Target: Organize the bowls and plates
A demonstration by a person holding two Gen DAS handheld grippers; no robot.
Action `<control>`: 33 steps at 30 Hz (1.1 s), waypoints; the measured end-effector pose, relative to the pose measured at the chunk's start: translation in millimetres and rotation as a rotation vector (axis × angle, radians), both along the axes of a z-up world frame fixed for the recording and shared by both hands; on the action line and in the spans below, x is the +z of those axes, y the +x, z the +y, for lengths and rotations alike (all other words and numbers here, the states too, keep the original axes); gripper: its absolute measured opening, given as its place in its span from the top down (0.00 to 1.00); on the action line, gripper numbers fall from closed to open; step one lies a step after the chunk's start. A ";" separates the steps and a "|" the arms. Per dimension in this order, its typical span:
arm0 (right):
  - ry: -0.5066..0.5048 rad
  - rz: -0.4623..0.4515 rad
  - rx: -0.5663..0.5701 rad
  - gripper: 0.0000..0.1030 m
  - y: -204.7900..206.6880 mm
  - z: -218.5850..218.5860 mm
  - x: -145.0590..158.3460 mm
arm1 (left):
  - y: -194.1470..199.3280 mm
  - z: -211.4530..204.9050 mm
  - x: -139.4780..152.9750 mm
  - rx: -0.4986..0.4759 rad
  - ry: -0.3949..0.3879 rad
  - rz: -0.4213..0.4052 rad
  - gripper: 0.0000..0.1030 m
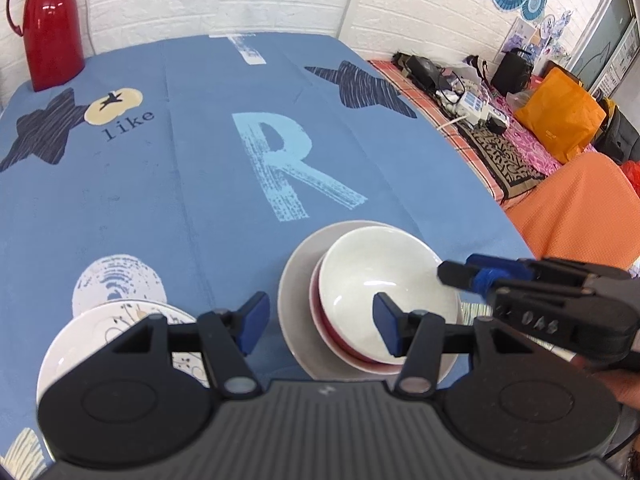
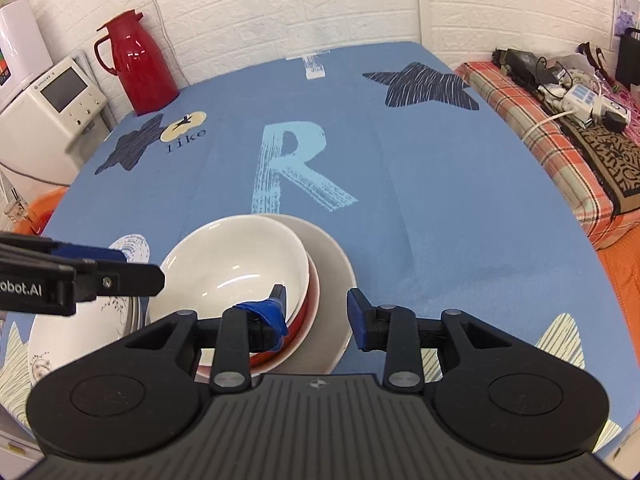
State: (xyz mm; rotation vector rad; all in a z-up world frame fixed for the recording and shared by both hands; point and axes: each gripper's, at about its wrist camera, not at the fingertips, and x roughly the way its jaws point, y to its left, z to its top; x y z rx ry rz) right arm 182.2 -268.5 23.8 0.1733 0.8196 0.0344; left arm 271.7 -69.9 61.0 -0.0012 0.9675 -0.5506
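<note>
A bowl (image 1: 372, 280) (image 2: 236, 268), white inside and red outside, sits in a grey plate (image 1: 292, 304) (image 2: 332, 280) near the front of the blue-clothed table (image 1: 200, 160). To its left lies a white patterned plate (image 1: 80, 344) (image 2: 80, 332). My left gripper (image 1: 320, 326) (image 2: 140, 266) stands open, one finger over the patterned plate's edge and the other over the bowl, holding nothing. My right gripper (image 2: 318, 316) (image 1: 456, 268) straddles the bowl's near right rim. Its taped finger is inside the bowl and the other stands clear of the red wall, so it is open.
A red thermos jug (image 1: 48, 24) (image 2: 140, 60) stands at the table's far left corner. A white appliance (image 2: 52, 108) sits off the left edge. To the right, a bench (image 2: 560, 148) carries cables, a power strip and an orange bag (image 1: 560, 116).
</note>
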 end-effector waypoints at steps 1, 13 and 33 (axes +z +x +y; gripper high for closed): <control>-0.001 -0.015 0.000 0.84 -0.1 0.0 5.2 | -0.5 2.7 2.0 0.009 -0.004 -0.009 0.47; 0.056 -0.049 0.014 0.82 10.8 40.8 43.3 | -20.5 34.9 15.4 0.188 0.061 -0.201 0.40; 0.054 -0.270 0.061 0.80 -9.1 125.7 28.4 | -47.6 90.7 1.7 0.475 0.232 -0.398 0.39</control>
